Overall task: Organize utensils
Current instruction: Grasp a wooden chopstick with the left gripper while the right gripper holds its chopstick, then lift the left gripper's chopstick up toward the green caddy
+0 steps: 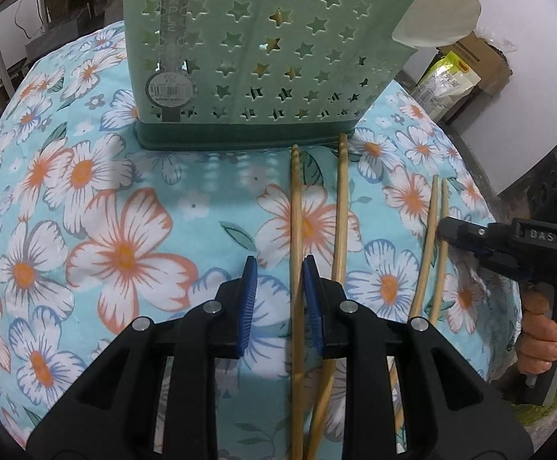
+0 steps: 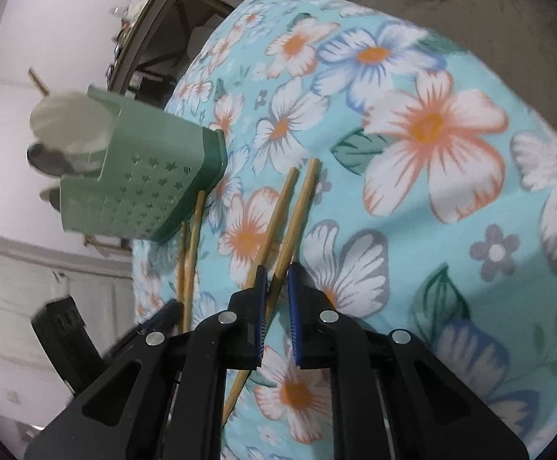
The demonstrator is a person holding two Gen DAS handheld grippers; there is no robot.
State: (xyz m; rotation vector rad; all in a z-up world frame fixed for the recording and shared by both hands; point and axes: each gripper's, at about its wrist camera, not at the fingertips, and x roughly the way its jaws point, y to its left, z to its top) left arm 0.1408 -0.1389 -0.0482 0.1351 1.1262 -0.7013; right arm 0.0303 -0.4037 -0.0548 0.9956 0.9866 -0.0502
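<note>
On the floral blue-clothed surface (image 1: 86,191), two pairs of bamboo chopsticks (image 1: 297,230) lie before the green star-punched plastic holder (image 1: 259,57). Left hand-held gripper (image 1: 280,280) stands narrowly open astride one stick; right hand-held gripper (image 2: 277,280), narrower, straddles one stick (image 2: 294,222) unpressed. Closing off-centre could likely pinch one stick and roll its mate away.

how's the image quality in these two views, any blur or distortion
Left wrist view: sharp, even light; fisheye bows the floral tablecloth and leans the green utensil holder; a soft sheen sits in front of its base. Right wrist view: softer, the tablecloth's right edge and the white spoon are smeared; the chopsticks stay fairly crisp.
</note>
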